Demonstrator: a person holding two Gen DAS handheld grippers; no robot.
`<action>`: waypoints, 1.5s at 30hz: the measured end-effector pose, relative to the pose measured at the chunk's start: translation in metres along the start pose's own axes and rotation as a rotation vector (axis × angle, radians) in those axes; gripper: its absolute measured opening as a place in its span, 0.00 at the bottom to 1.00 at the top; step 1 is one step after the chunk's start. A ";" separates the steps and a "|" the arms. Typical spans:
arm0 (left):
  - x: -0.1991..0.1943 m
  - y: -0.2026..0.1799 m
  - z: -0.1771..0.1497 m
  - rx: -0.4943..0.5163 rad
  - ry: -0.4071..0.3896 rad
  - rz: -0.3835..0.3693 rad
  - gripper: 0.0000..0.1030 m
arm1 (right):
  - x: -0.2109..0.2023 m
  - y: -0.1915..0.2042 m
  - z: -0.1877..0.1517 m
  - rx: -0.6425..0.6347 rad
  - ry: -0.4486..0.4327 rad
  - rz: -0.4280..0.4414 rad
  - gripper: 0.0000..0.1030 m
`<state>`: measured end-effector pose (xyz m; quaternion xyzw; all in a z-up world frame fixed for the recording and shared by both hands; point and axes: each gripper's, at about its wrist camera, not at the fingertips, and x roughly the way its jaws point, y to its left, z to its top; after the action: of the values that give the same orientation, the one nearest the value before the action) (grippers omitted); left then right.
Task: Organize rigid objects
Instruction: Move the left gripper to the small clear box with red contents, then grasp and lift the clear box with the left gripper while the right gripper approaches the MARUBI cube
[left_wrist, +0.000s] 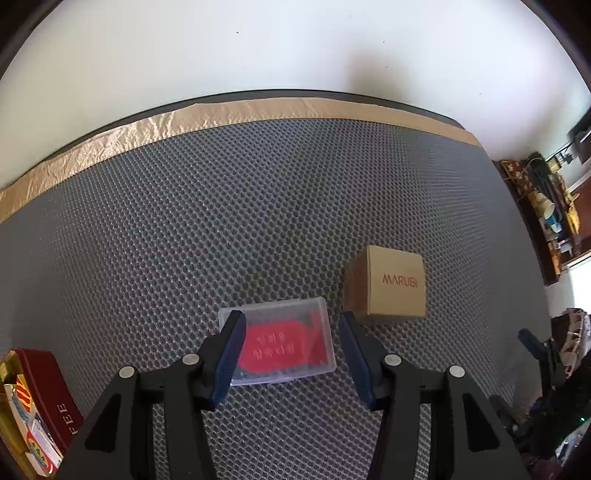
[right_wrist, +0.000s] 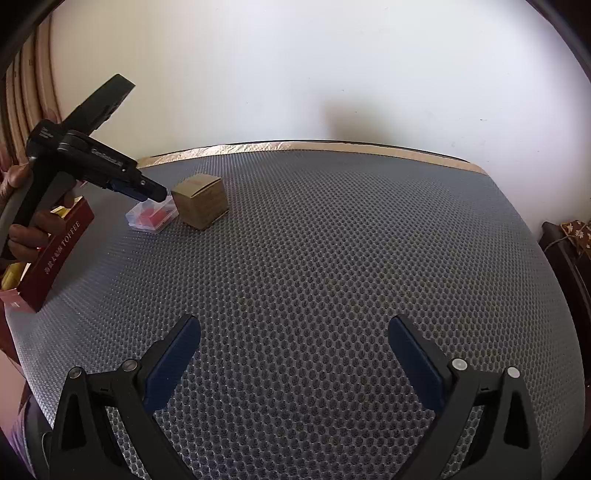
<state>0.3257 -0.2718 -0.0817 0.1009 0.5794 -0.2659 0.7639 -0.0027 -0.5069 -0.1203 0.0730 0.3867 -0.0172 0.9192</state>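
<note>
Case (left_wrist: 279, 341) — clear, red contents; left gripper (left_wrist: 288, 343) wide, straddling it. Centre fingers on both sides before closing. Right gripper (right_wrist: 293, 350) wide, idle.

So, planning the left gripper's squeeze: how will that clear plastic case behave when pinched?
The clear plastic case looks rigid and smooth, so it may slip between the pads. It lies flat and low, so tipping seems unlikely. The left gripper straddles it, open.

Black hand-held gripper (left_wrist: 290, 350), blue finger pads (left_wrist: 231, 354), silver screws.
</note>
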 end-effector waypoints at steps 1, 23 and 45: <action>-0.001 -0.001 -0.001 -0.005 0.000 0.010 0.52 | 0.000 0.000 0.000 0.000 -0.001 0.002 0.98; -0.012 -0.076 -0.037 0.858 -0.030 0.288 0.52 | 0.000 0.000 -0.001 0.002 0.010 0.018 0.98; 0.046 -0.091 -0.012 1.161 0.238 0.183 0.59 | 0.014 -0.001 -0.001 0.021 0.111 0.053 0.98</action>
<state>0.2768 -0.3559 -0.1151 0.5804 0.4098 -0.4589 0.5335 0.0065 -0.5072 -0.1308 0.0935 0.4349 0.0071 0.8956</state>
